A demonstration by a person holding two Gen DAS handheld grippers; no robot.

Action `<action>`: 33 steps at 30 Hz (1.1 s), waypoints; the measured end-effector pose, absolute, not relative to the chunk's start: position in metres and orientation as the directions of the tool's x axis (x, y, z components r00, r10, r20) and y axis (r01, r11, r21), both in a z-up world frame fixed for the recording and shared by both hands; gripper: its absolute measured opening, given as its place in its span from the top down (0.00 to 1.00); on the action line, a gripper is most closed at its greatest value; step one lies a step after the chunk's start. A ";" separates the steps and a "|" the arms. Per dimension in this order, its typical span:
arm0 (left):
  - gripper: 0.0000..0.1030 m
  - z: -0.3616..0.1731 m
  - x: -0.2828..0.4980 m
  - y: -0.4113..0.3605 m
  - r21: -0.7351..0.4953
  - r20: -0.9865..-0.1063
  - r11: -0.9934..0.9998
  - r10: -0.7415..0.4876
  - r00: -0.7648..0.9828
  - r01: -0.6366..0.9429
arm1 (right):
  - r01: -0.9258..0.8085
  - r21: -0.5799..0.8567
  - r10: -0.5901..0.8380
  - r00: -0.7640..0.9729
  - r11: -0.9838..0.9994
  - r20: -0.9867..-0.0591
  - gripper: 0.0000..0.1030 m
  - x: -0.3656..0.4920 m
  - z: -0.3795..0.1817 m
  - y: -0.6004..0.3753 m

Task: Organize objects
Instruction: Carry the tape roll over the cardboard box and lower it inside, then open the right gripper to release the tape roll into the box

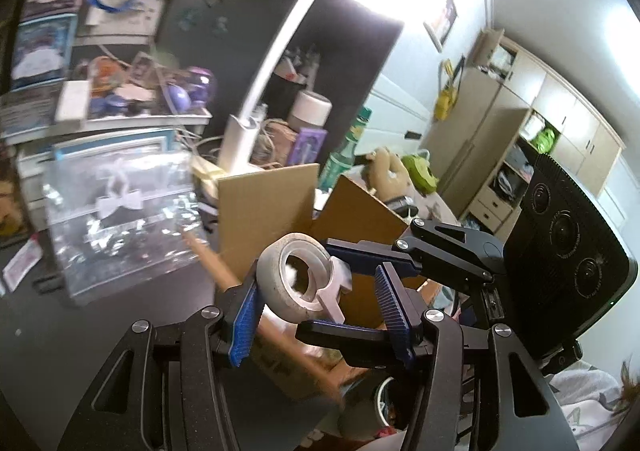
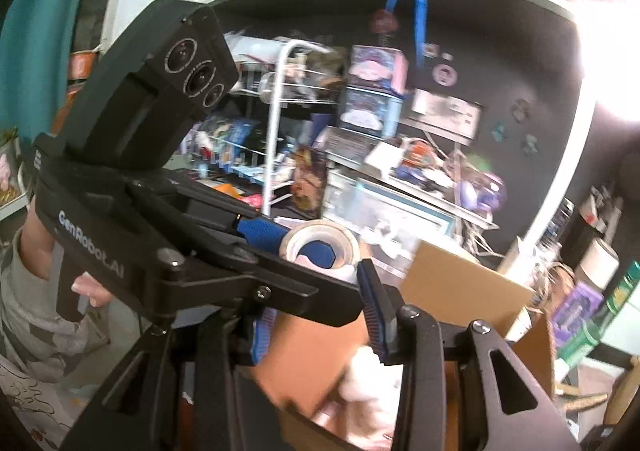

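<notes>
Two hand-held tools are meeting at one greyish-white roll of adhesive tape (image 1: 280, 291), which is hanging in the air above an open brown cardboard box (image 1: 264, 211) on the dark desk (image 1: 120, 331).

1. Writing. The black body of the left tool (image 1: 316, 283) is showing the white lettering "GenRobot.AI" (image 2: 92, 247) in the right wrist view. Fine lettering is ringing the three lenses (image 1: 564, 235) on the right tool's camera block, but it is too small to read. Labels on the green bottle (image 1: 340, 159) behind the box are blurring past legibility.

2. Task item. The roll is presenting a wide pale core, a dull, slightly soiled outer wrap and a flat white tab (image 1: 334, 291) projecting from its rim. Its open centre is facing up toward the left wrist camera.

3. Left tool. Its blue ribbed pads (image 1: 244, 323) are standing apart with the roll between them; one pad is lying against the roll's wall, while the other is staying clear of it.

4. Right tool (image 2: 316, 291). Its fingers are clamping the white tab of the roll.

5. Operator. A hand (image 2: 86, 287) in a grey sleeve is gripping the left tool's handle.
</notes>
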State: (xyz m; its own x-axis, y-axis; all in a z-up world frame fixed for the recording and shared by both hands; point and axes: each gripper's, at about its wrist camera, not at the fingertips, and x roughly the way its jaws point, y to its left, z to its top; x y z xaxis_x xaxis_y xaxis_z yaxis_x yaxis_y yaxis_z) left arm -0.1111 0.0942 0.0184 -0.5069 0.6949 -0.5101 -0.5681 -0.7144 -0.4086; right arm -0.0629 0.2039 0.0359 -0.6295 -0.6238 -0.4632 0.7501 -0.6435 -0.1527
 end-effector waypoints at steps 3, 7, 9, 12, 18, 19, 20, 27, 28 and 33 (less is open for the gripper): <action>0.51 0.016 -0.125 0.114 -0.405 -0.542 -0.710 0.694 -0.474 -0.576 | 0.731 -0.120 -0.607 -0.636 -0.672 -0.475 0.65 -0.075 0.033 0.222; 0.51 0.013 -0.139 0.136 -0.394 -0.575 -0.709 0.687 -0.444 -0.585 | 0.705 -0.089 -0.583 -0.644 -0.704 -0.494 0.65 -0.089 0.027 0.243; 0.51 0.012 -0.143 0.144 -0.391 -0.583 -0.706 0.686 -0.435 -0.590 | 0.697 -0.078 -0.576 -0.645 -0.713 -0.501 0.65 -0.093 0.024 0.250; 0.51 0.011 -0.145 0.151 -0.388 -0.588 -0.700 0.689 -0.423 -0.599 | 0.689 -0.065 -0.570 -0.646 -0.722 -0.508 0.65 -0.097 0.022 0.259; 0.43 0.011 -0.148 0.153 -0.397 -0.586 -0.697 0.693 -0.419 -0.597 | 0.679 -0.058 -0.564 -0.651 -0.732 -0.508 0.65 -0.100 0.022 0.265; 0.34 0.010 -0.148 0.154 -0.393 -0.589 -0.702 0.688 -0.424 -0.594 | 0.679 -0.056 -0.565 -0.650 -0.732 -0.508 0.64 -0.100 0.022 0.265; 0.30 0.010 -0.148 0.154 -0.385 -0.593 -0.710 0.680 -0.432 -0.590 | 0.677 -0.056 -0.563 -0.653 -0.734 -0.507 0.63 -0.099 0.022 0.265; 0.14 0.014 -0.142 0.150 -0.357 -0.590 -0.733 0.658 -0.468 -0.579 | 0.661 -0.056 -0.548 -0.664 -0.749 -0.508 0.48 -0.100 0.022 0.266; 0.13 0.015 -0.140 0.149 -0.350 -0.588 -0.739 0.652 -0.479 -0.575 | 0.660 -0.056 -0.547 -0.665 -0.749 -0.509 0.48 -0.100 0.022 0.266; 0.06 0.021 -0.128 0.136 -0.316 -0.573 -0.778 0.613 -0.544 -0.543 | 0.648 -0.061 -0.539 -0.678 -0.759 -0.500 0.30 -0.096 0.024 0.265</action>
